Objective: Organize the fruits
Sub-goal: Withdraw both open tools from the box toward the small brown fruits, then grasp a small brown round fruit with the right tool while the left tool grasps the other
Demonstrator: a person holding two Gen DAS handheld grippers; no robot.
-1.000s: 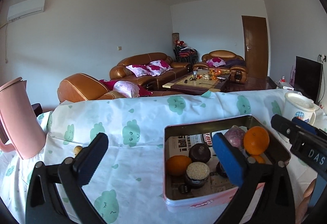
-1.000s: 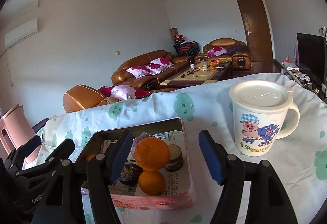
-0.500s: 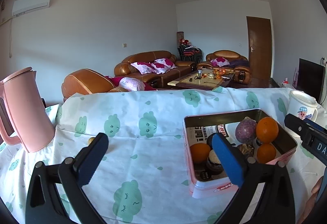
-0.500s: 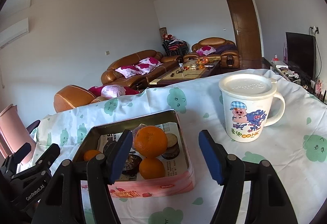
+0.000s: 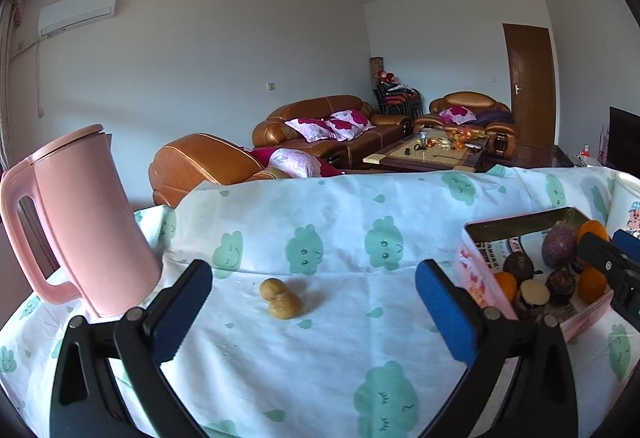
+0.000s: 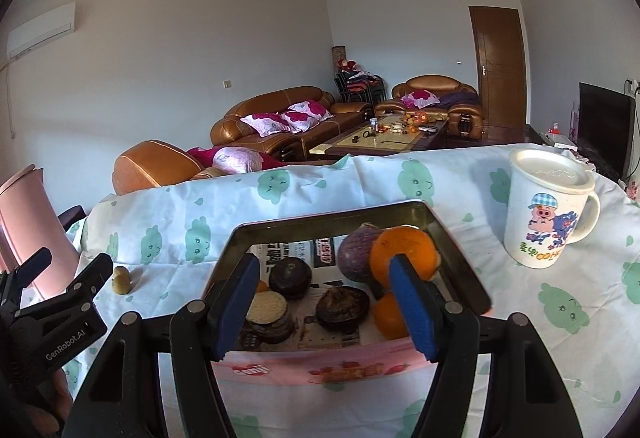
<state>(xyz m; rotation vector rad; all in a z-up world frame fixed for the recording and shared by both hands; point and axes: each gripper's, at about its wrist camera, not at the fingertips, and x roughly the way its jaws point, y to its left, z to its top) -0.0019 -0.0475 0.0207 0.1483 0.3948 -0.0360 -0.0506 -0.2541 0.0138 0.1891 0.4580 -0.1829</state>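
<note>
At the table's left edge stands the pink kettle (image 5: 80,214). Your left gripper (image 5: 312,302) hangs released above the cloud-print tablecloth (image 5: 360,338) — two small yellowish fruits (image 5: 280,298) lie touching each other on the cloth ahead of it. Right of them sits the pink tin (image 6: 352,366), holding oranges (image 6: 404,252), a purple fruit (image 6: 354,252) and dark round fruits (image 6: 290,277). Your right gripper (image 6: 324,310) is released too — nothing between its pads, the tin's near edge below. The lidded cartoon mug (image 6: 548,214) stands near the right edge.

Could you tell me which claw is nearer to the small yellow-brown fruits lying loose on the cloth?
Left. The left claw frames the fruits; the right claw faces the tin.
</note>
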